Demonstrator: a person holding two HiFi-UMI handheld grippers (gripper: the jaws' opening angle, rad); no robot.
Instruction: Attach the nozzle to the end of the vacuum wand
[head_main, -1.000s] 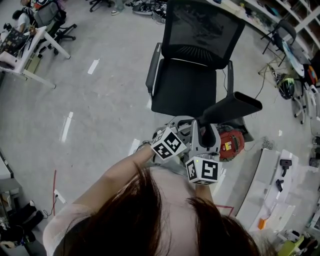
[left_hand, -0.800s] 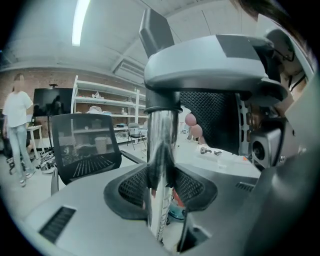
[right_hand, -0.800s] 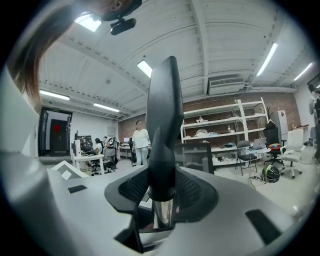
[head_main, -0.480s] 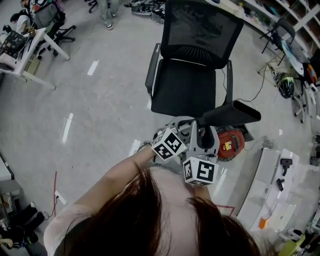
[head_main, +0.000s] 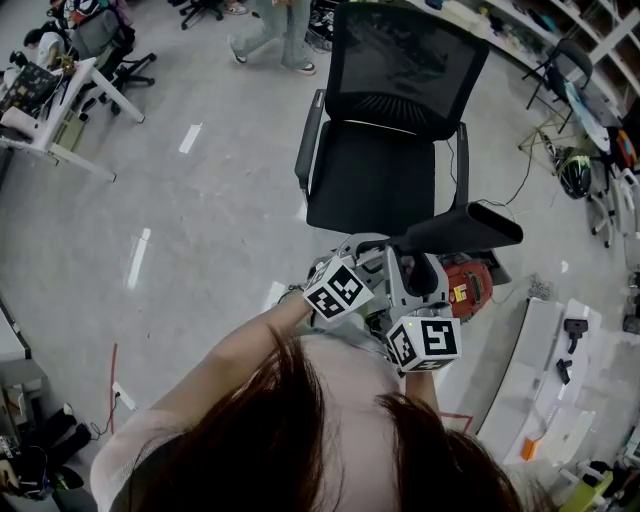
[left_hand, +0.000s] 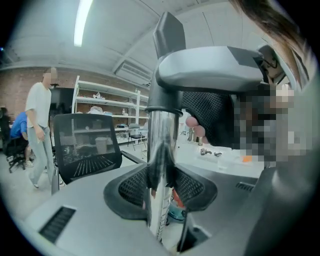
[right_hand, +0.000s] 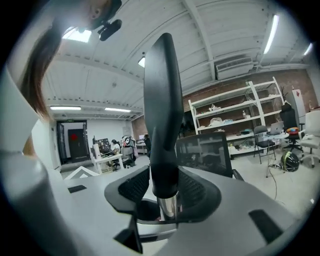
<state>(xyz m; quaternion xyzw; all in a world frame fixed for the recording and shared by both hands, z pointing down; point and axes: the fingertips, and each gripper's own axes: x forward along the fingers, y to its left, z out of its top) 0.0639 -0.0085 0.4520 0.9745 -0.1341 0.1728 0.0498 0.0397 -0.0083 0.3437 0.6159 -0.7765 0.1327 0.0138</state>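
Observation:
A long black nozzle (head_main: 460, 228) sticks up and to the right in the head view, in front of the chair seat. In the right gripper view this nozzle (right_hand: 162, 110) sits on the end of the chrome vacuum wand (right_hand: 168, 206), and my right gripper (right_hand: 165, 192) is shut on its collar. Lower down the shiny wand (left_hand: 160, 165), my left gripper (left_hand: 160, 182) is shut on the tube. Both marker cubes are close together in the head view, the left gripper (head_main: 372, 262) beside the right gripper (head_main: 415, 268). The joint itself is hidden there.
A black office chair (head_main: 385, 150) stands just ahead of the grippers. The red vacuum body (head_main: 463, 286) lies on the floor to the right. White boards with small parts (head_main: 545, 380) lie at the lower right. A person (head_main: 275, 35) walks at the far end; desks (head_main: 45, 110) stand far left.
My right gripper's cube has shifted a little right and down. The nozzle has levelled slightly and barely moved. The person at the far end has walked to the right.

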